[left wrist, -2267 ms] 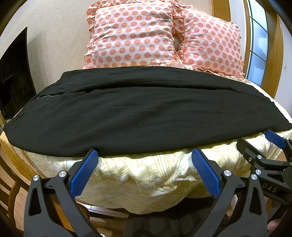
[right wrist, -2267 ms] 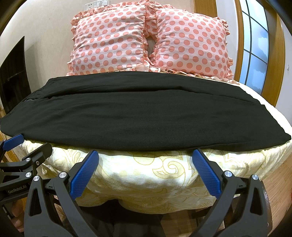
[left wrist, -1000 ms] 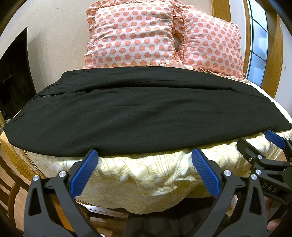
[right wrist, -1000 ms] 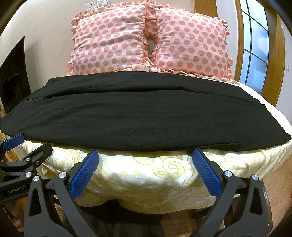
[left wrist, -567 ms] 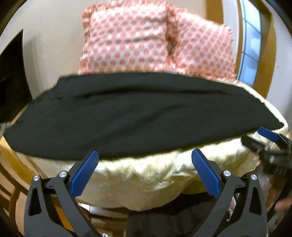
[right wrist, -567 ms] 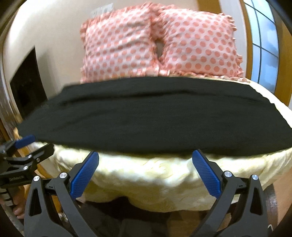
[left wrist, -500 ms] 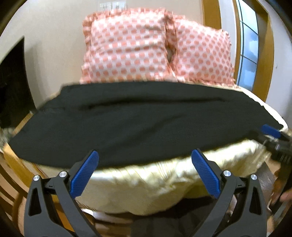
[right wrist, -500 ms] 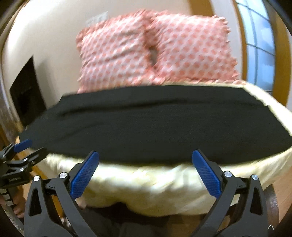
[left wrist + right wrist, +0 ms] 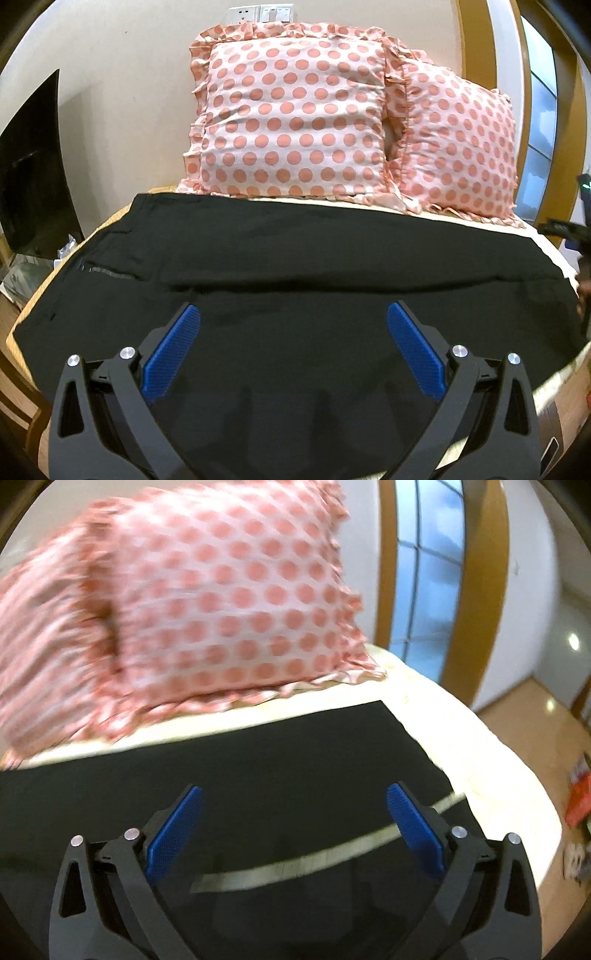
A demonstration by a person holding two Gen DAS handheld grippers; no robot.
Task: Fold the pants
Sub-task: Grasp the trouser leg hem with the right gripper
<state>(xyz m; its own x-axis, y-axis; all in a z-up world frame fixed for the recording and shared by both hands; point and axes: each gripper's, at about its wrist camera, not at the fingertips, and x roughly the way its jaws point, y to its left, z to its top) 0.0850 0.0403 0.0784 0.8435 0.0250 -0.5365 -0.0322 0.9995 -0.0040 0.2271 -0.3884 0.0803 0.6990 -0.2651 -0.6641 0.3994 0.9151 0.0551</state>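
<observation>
Left fingers: the left gripper [image 9: 293,350] has its blue-padded fingers [image 9: 171,349] spread wide and empty, hovering over the near part of the cloth, toward the waist half.
Right fingers: the right gripper [image 9: 293,830] is likewise spread and holding nothing, poised above the hem end; this view is blurred.
Task item: the long black fabric pants [image 9: 295,266] lie flat across the bed, waistband and zipped pocket at the left, leg hems at the right, where a thin pale line shows between the two layers.
Surface: the bed with a cream and yellow patterned cover [image 9: 491,760] shows bare beyond the hems.
Step in hand: judged as the approach before the first grasp; no fold is made yet.
Next move: probably lowering and pinching both layers at the hem, the left steadying or gripping too, then carrying the hems toward the waist.
Far: two pink polka-dot ruffled pillows [image 9: 291,122] lean against the wall.
</observation>
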